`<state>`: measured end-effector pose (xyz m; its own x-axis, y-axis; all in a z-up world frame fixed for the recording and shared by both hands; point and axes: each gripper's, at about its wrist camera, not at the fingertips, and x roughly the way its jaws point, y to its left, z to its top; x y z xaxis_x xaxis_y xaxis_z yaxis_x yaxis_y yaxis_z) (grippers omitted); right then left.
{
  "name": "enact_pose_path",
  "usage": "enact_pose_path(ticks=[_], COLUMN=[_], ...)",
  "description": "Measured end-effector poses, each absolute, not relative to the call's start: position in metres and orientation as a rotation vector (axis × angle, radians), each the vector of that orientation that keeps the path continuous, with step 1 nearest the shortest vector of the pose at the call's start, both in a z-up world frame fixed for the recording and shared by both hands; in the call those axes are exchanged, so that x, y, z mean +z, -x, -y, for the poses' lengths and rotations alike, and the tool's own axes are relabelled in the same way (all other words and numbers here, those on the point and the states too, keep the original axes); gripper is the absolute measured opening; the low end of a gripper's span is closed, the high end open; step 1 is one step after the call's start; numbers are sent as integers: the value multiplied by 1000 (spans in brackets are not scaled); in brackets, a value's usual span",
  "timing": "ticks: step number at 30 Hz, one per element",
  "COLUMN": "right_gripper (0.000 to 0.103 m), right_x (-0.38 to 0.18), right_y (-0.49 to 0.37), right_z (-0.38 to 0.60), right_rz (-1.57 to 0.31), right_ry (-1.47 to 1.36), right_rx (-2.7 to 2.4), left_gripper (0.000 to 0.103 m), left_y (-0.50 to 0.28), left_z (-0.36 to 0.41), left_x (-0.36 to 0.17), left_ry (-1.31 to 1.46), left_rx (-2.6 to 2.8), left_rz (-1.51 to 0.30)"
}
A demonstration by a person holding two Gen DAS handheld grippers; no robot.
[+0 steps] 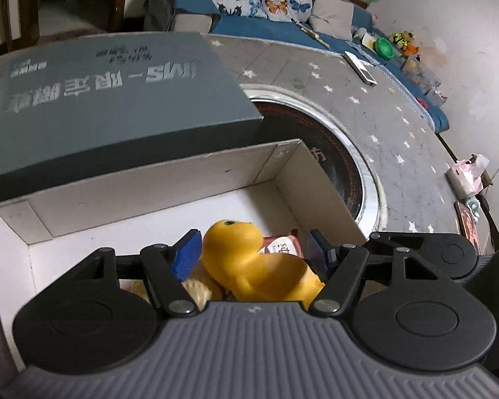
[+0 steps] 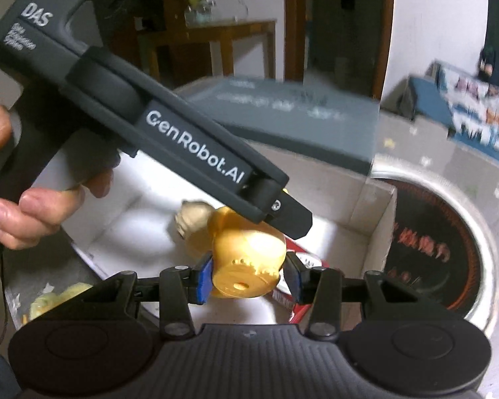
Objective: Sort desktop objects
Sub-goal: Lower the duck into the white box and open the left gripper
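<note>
**A:** Status on both tongs?

**B:** My right tongs (image 2: 248, 277) are clamped on a yellow moulded plastic toy with a flat holed base (image 2: 246, 266), blue pads squeezing its sides just above the base. My left tongs (image 1: 252, 254) stand apart around the yellow plastic duck (image 1: 243, 259); the pads sit either side of it, and I can't see them pressing.

**A:** Where's all that?

**B:** Over the open white cardboard box (image 1: 143, 196), near its right wall. The box sits on the grey star-print worktop (image 1: 366, 106), in front of a flat grey printed box (image 1: 109, 99). A red-and-white packet (image 1: 282, 246) lies on the box floor under the duck.

**A:** Handling?

**B:** I'd judge both hollow and light, stiff shell, glossy, so slippery. Not fragile. Grip the widest part of the body, pads on opposite flanks, not the tapering neck or tail.

**A:** Risk?

**B:** Rounded sides could squirt out under a hard squeeze.
</note>
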<state>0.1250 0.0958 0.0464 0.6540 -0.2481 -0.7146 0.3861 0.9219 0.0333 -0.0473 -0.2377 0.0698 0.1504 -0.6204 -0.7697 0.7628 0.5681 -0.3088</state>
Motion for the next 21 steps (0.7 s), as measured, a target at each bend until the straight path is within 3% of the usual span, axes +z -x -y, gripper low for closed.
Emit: enact_pose_path(ticks=[11,21], right_gripper=[48,68], right_x=[32,37], right_y=[-144,-128], right_z=[-85,-103], right_rz=[-826,-782], right_ry=[-202,-156], right_rx=[-340,-354], left_gripper=[69,69], left_y=[56,87], left_z=[223,166], left_x=[71,106], left_ry=[-175,-142], left_rx=[-1001,-999], left_rz=[-984,-876])
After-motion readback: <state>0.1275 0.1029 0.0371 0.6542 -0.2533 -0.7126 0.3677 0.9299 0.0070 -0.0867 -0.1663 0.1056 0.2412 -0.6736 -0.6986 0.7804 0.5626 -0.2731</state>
